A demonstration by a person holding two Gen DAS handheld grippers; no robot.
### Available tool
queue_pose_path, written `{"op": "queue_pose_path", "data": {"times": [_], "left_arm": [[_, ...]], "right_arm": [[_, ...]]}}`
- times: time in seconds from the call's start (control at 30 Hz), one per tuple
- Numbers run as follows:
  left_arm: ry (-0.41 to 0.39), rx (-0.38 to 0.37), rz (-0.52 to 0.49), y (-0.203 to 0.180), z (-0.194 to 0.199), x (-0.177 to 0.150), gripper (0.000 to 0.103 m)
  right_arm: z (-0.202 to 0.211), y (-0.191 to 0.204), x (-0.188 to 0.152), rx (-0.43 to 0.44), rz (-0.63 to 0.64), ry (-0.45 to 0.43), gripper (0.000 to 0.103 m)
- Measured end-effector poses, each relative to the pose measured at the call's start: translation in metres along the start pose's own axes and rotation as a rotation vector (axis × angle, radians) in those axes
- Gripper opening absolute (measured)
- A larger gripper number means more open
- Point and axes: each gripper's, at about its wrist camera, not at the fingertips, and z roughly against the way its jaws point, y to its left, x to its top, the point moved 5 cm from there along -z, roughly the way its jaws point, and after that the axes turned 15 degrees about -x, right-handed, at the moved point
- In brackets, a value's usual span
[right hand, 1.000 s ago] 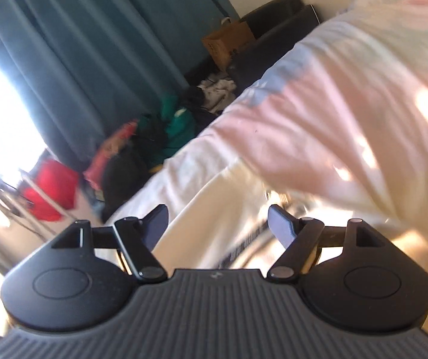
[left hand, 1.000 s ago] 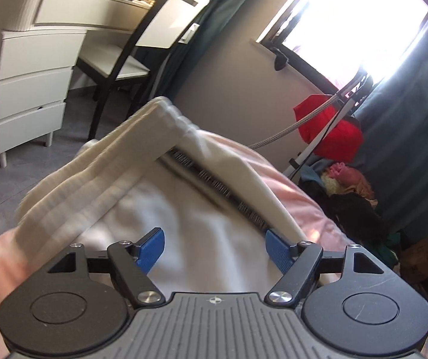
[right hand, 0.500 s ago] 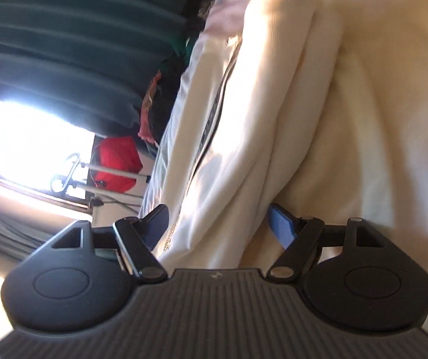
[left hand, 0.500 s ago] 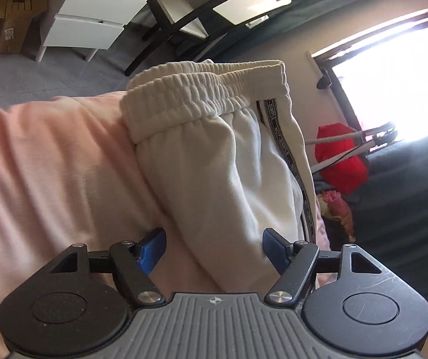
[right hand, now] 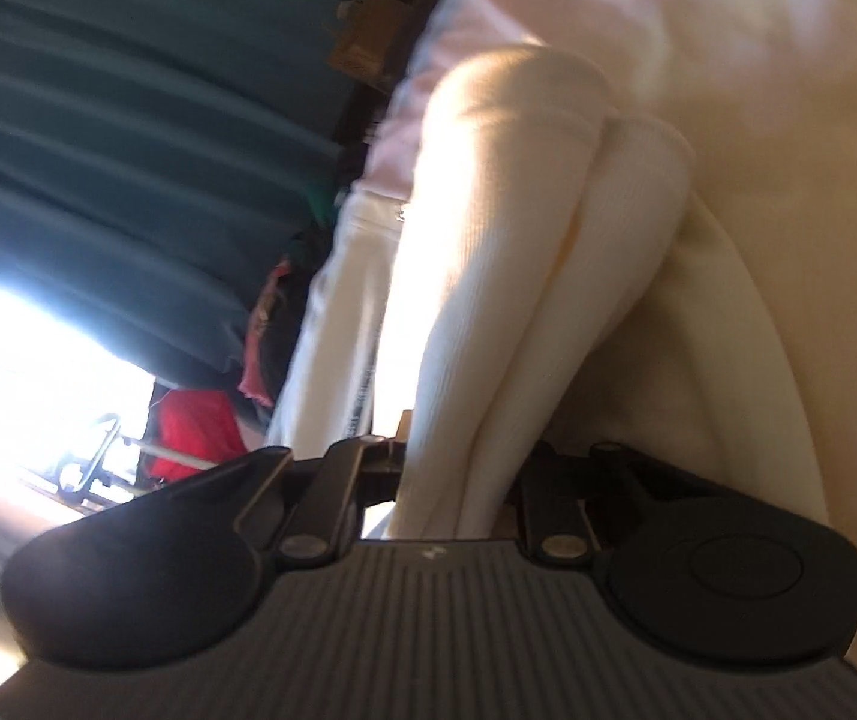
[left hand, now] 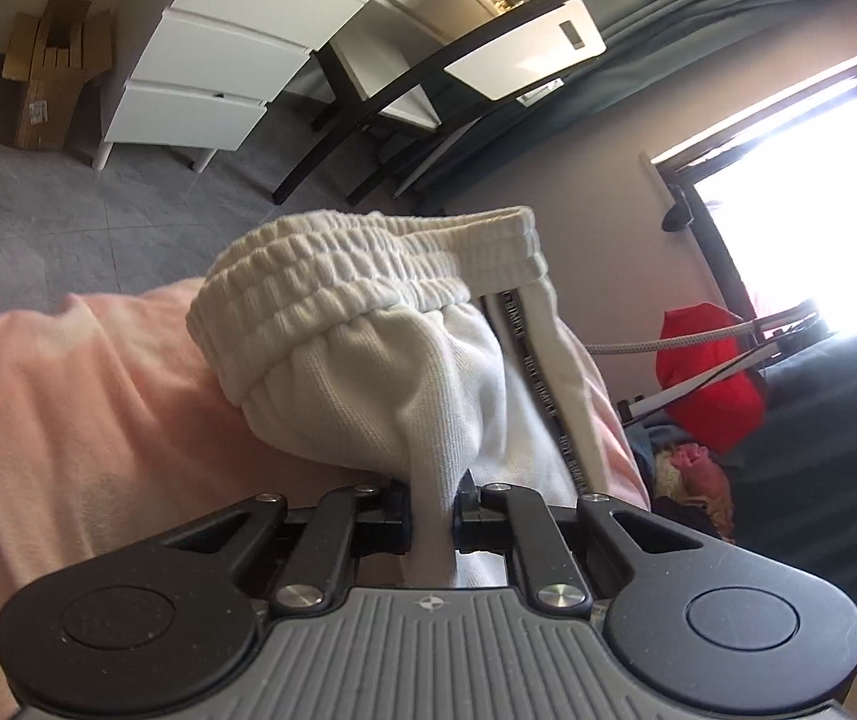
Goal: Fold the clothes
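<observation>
Left claw (left hand: 431, 525) is closing, its jaws pinching a fold of cream sweatpants (left hand: 404, 360); the pads themselves are buried in cloth and cannot be seen. From that view the sweatpants lie on a pink bed cover (left hand: 68, 420), the ribbed waistband (left hand: 368, 264) bunched up at the far end and a dark lettered stripe (left hand: 539, 384) along one side, its words too small to read. Behind stand white drawers (left hand: 212, 60), a chair (left hand: 428, 78) and a glaring window (left hand: 806, 210) that washes out everything near it. Right claw (right hand: 458, 498) is also closing, gripping a thick double fold of the same sweatpants (right hand: 488, 300); this view is tilted and blurred, its pads hidden too. Teal curtain (right hand: 128, 150) fills the left, with a red shape (right hand: 194, 432) too blurred to identify
</observation>
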Motion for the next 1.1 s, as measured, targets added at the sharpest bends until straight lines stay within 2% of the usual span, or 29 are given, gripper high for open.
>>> {"op": "queue_pose_path", "data": {"times": [0.2,0.5,0.6,0.67,0.77,0.87,0.93,0.97,1.0,1.07,1.1], "left_arm": [[-0.006,0.001,-0.045,-0.017,0.061,0.003,0.012],[0.074,0.06,-0.146,0.022,0.177,-0.015,0.012],[0.116,0.083,-0.175,0.04,0.19,-0.025,0.013],[0.133,0.08,-0.198,0.049,0.192,-0.032,0.014],[0.161,0.082,-0.242,0.058,0.193,-0.043,0.017],[0.18,0.108,-0.29,0.056,0.197,-0.054,0.03],[0.196,0.156,-0.351,0.052,0.203,-0.061,0.056],[0.205,0.175,-0.393,0.047,0.206,-0.065,0.057],[0.213,0.191,-0.437,0.043,0.21,-0.069,0.059],[0.224,0.217,-0.5,0.033,0.22,-0.079,0.067],[0.222,0.224,-0.531,0.027,0.225,-0.085,0.071]], "right_arm": [[0.043,0.001,0.006,0.042,-0.01,0.044,0.015],[0.125,-0.043,-0.001,-0.001,-0.113,0.188,0.015],[0.137,-0.051,-0.005,-0.042,-0.069,0.219,0.016],[0.132,-0.06,-0.009,-0.069,-0.048,0.265,0.017],[0.125,-0.074,-0.011,-0.056,-0.096,0.321,0.018],[0.114,-0.087,-0.012,-0.049,-0.134,0.359,0.022],[0.109,-0.092,-0.012,-0.047,-0.153,0.373,0.036],[0.107,-0.095,-0.011,-0.027,-0.173,0.374,0.048],[0.106,-0.096,-0.009,-0.006,-0.187,0.365,0.056],[0.102,-0.097,-0.005,0.032,-0.212,0.345,0.063],[0.101,-0.095,-0.002,0.027,-0.195,0.325,0.063]]}}
